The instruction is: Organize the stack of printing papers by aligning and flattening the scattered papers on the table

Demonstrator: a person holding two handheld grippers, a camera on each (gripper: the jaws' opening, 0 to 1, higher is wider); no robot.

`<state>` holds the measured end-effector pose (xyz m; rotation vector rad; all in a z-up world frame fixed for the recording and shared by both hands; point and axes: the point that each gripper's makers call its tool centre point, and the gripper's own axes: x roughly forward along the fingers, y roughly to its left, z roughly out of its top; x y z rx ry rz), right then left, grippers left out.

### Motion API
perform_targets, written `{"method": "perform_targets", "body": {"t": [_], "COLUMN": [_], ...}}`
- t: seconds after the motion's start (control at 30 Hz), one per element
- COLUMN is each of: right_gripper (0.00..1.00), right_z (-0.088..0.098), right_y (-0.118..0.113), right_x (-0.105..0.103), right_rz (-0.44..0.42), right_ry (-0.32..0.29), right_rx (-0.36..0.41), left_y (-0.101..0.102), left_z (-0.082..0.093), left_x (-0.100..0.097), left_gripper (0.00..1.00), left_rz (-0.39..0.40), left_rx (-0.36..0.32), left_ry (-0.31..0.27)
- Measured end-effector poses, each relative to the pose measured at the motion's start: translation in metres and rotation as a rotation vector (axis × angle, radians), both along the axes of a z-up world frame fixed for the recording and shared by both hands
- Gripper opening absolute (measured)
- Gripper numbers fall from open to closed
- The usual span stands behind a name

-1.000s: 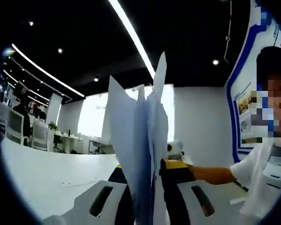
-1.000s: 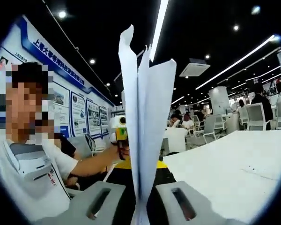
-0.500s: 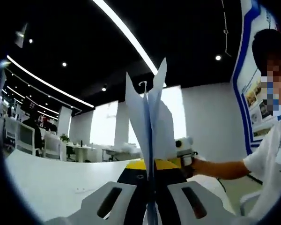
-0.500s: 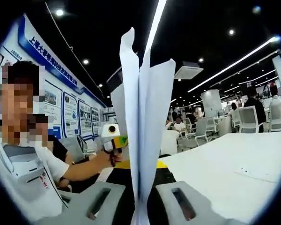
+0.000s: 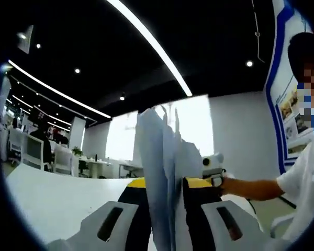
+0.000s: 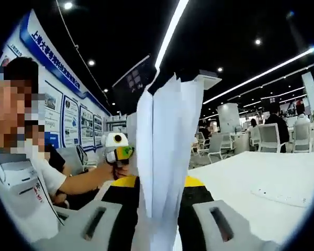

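1. The left claw (image 5: 165, 230) has its two pale jaws clamped on the stack of papers (image 5: 162, 178), which stands on edge between them and rises up the middle of the left gripper view.
2. The right claw (image 6: 157, 230) is likewise closed on the same sheets (image 6: 165, 157), pinched upright between its grey jaws in the right gripper view.
3. The papers are lifted off the bench (image 5: 57, 201); the white surface stretches away low on the left of the left gripper view, and it appears again (image 6: 261, 183) at the right of the right gripper view.
4. The top edges of the sheets are uneven, some corners poking higher than others, and the sheets fan slightly apart near the top.
5. In the left gripper view the other claw's yellow-and-black body (image 5: 199, 183) sits just behind the papers, with a person's hand (image 5: 227, 184) gripping its handle at the right.
6. In the right gripper view a person's hand (image 6: 118, 170) holds the opposite tool just left of the papers.
7. A single flat sheet (image 6: 280, 196) lies on the bench at the right.
8. White chairs (image 6: 269, 136) and seated people fill the background under long ceiling light strips (image 5: 152, 47).
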<state>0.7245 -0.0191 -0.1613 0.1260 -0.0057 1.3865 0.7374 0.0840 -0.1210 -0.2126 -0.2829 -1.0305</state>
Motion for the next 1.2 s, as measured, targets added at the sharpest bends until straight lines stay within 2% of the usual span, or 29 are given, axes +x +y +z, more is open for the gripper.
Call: {"method": "perform_targets", "body": {"t": [0.03,0.07,0.1,0.13,0.17,0.23,0.4,0.43,0.47,0.5,0.53,0.57,0.63,0.67,0.7,0.77,0.8,0.93,0.97,1.0,1.03,1.1,1.13,1.17,1.2], "right_gripper": [0.22,0.16,0.04,0.0,0.0,0.0,0.0,0.0,0.06,0.13,0.17,0.14,0.1,0.02,0.0,0.0,0.0,0.0,0.05,0.1,0.13,0.13,0.12,0.03,0.0], "right_z": [0.0,-0.001,-0.001,-0.001,-0.001,0.001,0.018,0.018,0.015,0.008,0.002,-0.004,-0.01,-0.011,-0.01,-0.006,-0.003,0.006,0.006,0.003,-0.001,-0.007,-0.009,-0.01,-0.01], "right_y": [0.0,0.0,0.0,0.001,0.002,0.002,0.003,0.003,0.002,0.001,0.002,0.002,0.003,0.002,0.004,0.005,0.005,0.005,0.005,0.005,0.006,0.006,0.008,0.009,0.011], "right_x": [0.0,-0.002,-0.004,-0.006,-0.007,-0.003,0.004,0.005,0.009,0.015,0.015,0.014,0.014,0.014,0.011,0.013,0.012,0.013,0.013,0.015,0.015,0.015,0.015,0.014,0.011], "right_rz": [0.002,0.011,0.022,0.029,0.037,0.015,-0.045,-0.056,-0.076,-0.111,-0.109,-0.094,-0.085,-0.078,-0.052,-0.061,-0.064,-0.066,-0.063,-0.072,-0.069,-0.054,-0.054,-0.05,-0.039], "right_ry": [0.006,0.015,0.014,0.017,0.024,0.014,-0.009,-0.024,-0.033,-0.031,-0.023,-0.01,0.0,0.002,0.006,0.029,0.017,0.019,0.008,0.01,0.027,0.053,0.055,0.056,0.043], "right_rx": [0.002,0.003,0.004,0.007,0.012,0.018,0.031,0.028,0.023,-0.005,-0.014,-0.023,-0.022,-0.019,-0.011,-0.01,-0.007,0.011,0.014,0.012,0.001,-0.005,-0.008,-0.014,-0.025], "left_y": [0.0,-0.001,-0.002,-0.004,-0.005,-0.005,-0.006,-0.006,-0.005,-0.004,-0.003,-0.004,-0.002,-0.002,-0.004,-0.006,-0.006,-0.006,-0.005,-0.004,-0.005,-0.005,-0.006,-0.009,-0.012], "left_z": [-0.001,-0.003,-0.006,-0.008,-0.008,-0.004,0.012,0.011,0.007,-0.001,-0.01,-0.015,-0.019,-0.021,-0.022,-0.02,-0.016,-0.008,-0.009,-0.014,-0.018,-0.02,-0.019,-0.019,-0.018], "left_x": [-0.001,-0.002,-0.004,-0.005,-0.006,-0.003,0.005,0.007,0.011,0.015,0.018,0.018,0.018,0.019,0.016,0.015,0.015,0.011,0.012,0.015,0.014,0.011,0.01,0.007,0.005], "left_gripper": [0.25,0.23,0.18,0.11,0.06,0.06,0.07,0.08,0.12,0.19,0.24,0.23,0.2,0.15,0.07,0.06,0.06,0.09,0.15,0.2,0.2,0.19,0.17,0.09,0.06], "left_rz": [0.0,-0.009,-0.016,-0.016,-0.008,0.031,0.061,0.071,0.081,0.087,0.088,0.071,0.069,0.071,0.054,0.053,0.069,0.083,0.088,0.085,0.073,0.058,0.056,0.048,0.045], "left_rx": [0.006,0.013,0.023,0.031,0.043,0.037,0.016,0.016,0.02,0.034,0.041,0.029,0.017,0.016,0.026,0.022,0.031,0.022,0.023,0.027,0.028,0.008,0.005,0.015,0.027], "left_ry": [0.0,0.009,0.016,0.011,-0.015,-0.03,-0.036,-0.04,-0.024,0.007,0.04,0.066,0.07,0.072,0.065,0.069,0.039,0.019,0.022,0.055,0.081,0.081,0.08,0.068,0.06]}}
